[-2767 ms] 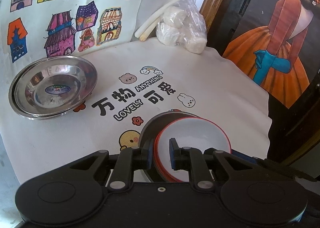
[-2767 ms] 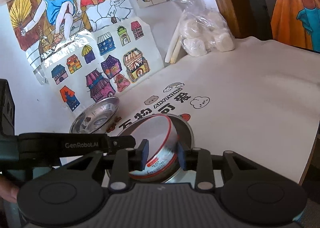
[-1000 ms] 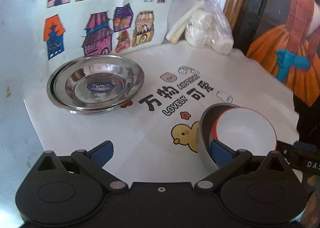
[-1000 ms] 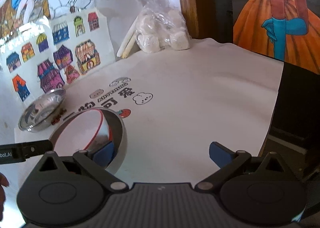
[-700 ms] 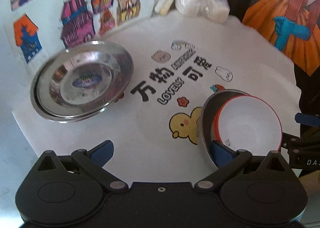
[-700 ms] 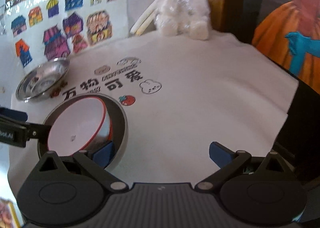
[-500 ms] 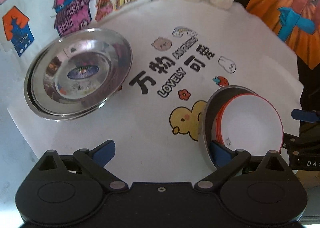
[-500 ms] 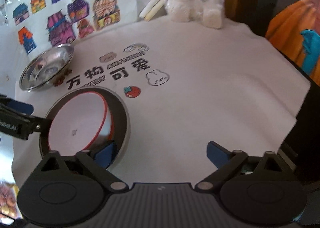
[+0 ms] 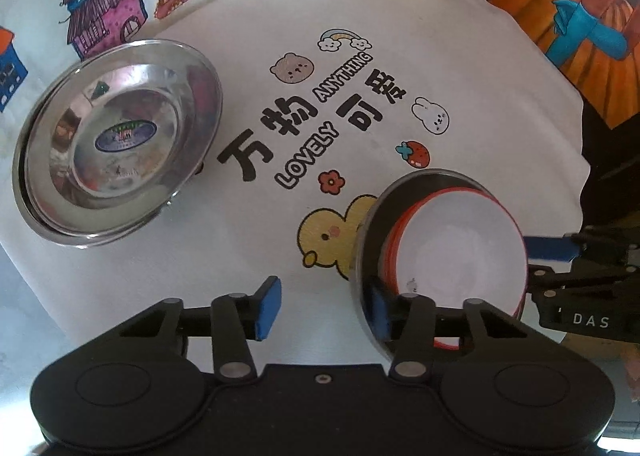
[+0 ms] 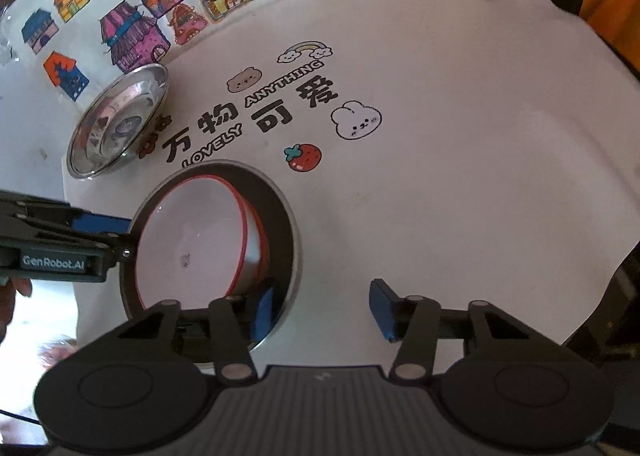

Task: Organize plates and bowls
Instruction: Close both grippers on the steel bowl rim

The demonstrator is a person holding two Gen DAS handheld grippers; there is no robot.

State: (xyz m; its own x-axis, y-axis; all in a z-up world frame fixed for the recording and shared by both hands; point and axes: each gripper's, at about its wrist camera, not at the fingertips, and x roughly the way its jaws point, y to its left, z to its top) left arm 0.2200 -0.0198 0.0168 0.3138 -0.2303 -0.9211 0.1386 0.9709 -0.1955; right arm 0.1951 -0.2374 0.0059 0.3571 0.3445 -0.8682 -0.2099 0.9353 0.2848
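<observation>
Both grippers are closing their jaws across the rim of the metal bowl (image 9: 362, 240), pads not yet pressing: left gripper (image 9: 322, 306), right gripper (image 10: 322, 310). The white bowl (image 9: 460, 252) is sitting inside it near the worktop's (image 10: 460, 136) front edge; steel plates (image 9: 116, 136) are lying toward the left edge.

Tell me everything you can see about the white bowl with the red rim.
The white bowl looks like glazed ceramic or melamine, plain white inside with a thin red rim and a tiny dark mark near the bottom. It is empty and sits nested, tilted, inside a larger steel bowl on the printed cloth, near the duck picture. It seems to be the top of a small stack. One pad of each closing hand-held gripper reaches into the gap beside it; whether they touch it is unclear.
</observation>
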